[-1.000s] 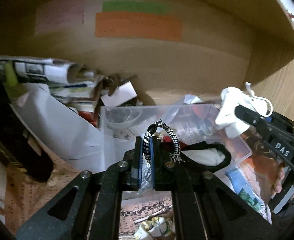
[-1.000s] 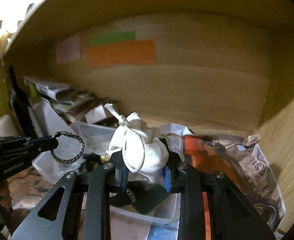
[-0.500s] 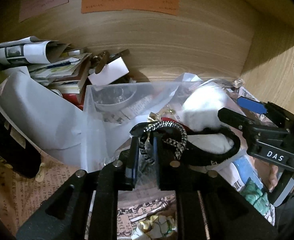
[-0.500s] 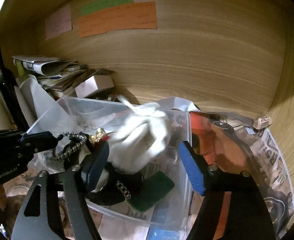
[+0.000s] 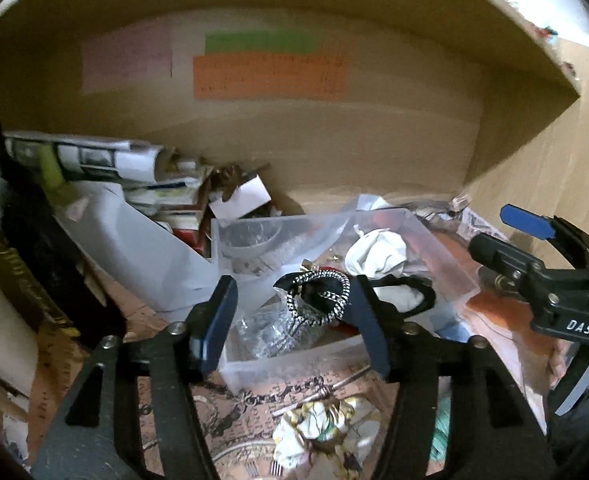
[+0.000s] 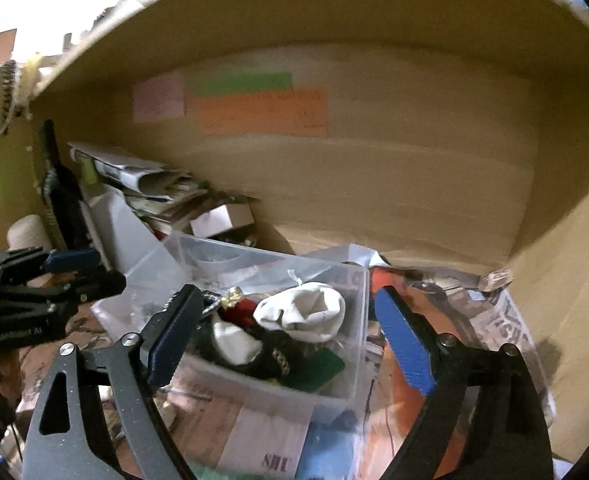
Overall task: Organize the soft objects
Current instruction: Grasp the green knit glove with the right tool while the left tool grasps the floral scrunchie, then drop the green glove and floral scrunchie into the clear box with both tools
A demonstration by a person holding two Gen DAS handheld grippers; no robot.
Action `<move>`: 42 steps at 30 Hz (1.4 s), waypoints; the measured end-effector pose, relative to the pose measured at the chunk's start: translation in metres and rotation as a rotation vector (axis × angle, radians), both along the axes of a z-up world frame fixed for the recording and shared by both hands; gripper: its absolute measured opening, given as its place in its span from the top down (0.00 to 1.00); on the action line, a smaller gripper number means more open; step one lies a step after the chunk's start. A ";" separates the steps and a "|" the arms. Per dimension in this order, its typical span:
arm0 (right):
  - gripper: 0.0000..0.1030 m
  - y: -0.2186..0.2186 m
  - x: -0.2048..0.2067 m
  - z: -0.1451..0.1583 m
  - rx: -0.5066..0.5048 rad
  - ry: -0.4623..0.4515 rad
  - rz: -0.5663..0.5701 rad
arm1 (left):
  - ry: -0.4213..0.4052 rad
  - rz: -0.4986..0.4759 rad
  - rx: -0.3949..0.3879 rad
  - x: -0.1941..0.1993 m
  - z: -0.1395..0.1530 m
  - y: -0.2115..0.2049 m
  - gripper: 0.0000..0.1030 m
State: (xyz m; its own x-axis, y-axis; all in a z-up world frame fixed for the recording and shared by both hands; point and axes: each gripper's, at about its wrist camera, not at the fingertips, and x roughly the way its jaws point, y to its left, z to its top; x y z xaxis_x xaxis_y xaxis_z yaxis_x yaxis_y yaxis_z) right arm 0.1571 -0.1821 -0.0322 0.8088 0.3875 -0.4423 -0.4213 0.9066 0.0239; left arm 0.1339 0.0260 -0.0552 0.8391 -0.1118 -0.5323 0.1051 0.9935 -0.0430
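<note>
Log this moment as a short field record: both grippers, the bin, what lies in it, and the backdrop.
left gripper: open, empty
right gripper: open, empty
clear plastic bin: on a cluttered shelf, no lid
white cloth pouch: inside the bin, crumpled
black-and-white braided band: inside the bin, near its front
green pad: in the bin, under the other items
back wall: pink, green and orange paper notes

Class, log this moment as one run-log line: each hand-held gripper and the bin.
left hand-held gripper: open | right hand-held gripper: open | clear bin: holds white pouch, braided cord loop
</note>
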 end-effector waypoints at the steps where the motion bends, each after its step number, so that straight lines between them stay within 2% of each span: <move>1: 0.14 0.000 -0.004 0.000 0.005 -0.003 0.000 | -0.005 0.001 0.002 -0.003 0.001 0.000 0.39; 5: 0.11 -0.005 -0.022 -0.002 0.018 -0.005 -0.008 | -0.024 0.002 0.008 -0.024 0.001 0.001 0.29; 10: 0.09 -0.009 -0.038 -0.013 0.039 0.037 -0.004 | 0.001 0.000 0.020 -0.037 -0.011 0.000 0.20; 20: 0.09 -0.001 -0.059 -0.056 0.021 0.184 0.027 | 0.146 -0.037 0.029 -0.048 -0.061 -0.006 0.20; 29: 0.10 -0.004 -0.063 -0.099 -0.018 0.324 0.006 | 0.293 -0.074 0.005 -0.035 -0.103 -0.009 0.20; 35: 0.28 -0.003 -0.065 -0.107 -0.017 0.359 0.022 | 0.341 -0.065 -0.022 -0.023 -0.114 -0.008 0.20; 37: 0.40 -0.003 -0.064 -0.106 -0.016 0.361 0.030 | 0.342 -0.059 -0.033 -0.021 -0.113 -0.007 0.20; 39: 0.47 -0.003 -0.065 -0.106 -0.018 0.359 0.033 | 0.337 -0.059 -0.043 -0.020 -0.112 -0.007 0.26; 41: 0.55 -0.002 -0.065 -0.105 -0.016 0.358 0.039 | 0.331 -0.064 -0.032 -0.021 -0.112 -0.010 0.40; 42: 0.57 -0.002 -0.064 -0.105 -0.012 0.359 0.044 | 0.329 -0.070 -0.028 -0.021 -0.112 -0.011 0.42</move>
State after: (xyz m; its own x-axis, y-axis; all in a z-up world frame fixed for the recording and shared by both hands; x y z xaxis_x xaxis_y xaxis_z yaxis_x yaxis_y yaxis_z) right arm 0.0926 -0.1841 -0.1373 0.5840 0.4113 -0.6998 -0.4264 0.8890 0.1667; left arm 0.1125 0.0149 -0.1668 0.6128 -0.1812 -0.7692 0.1486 0.9824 -0.1130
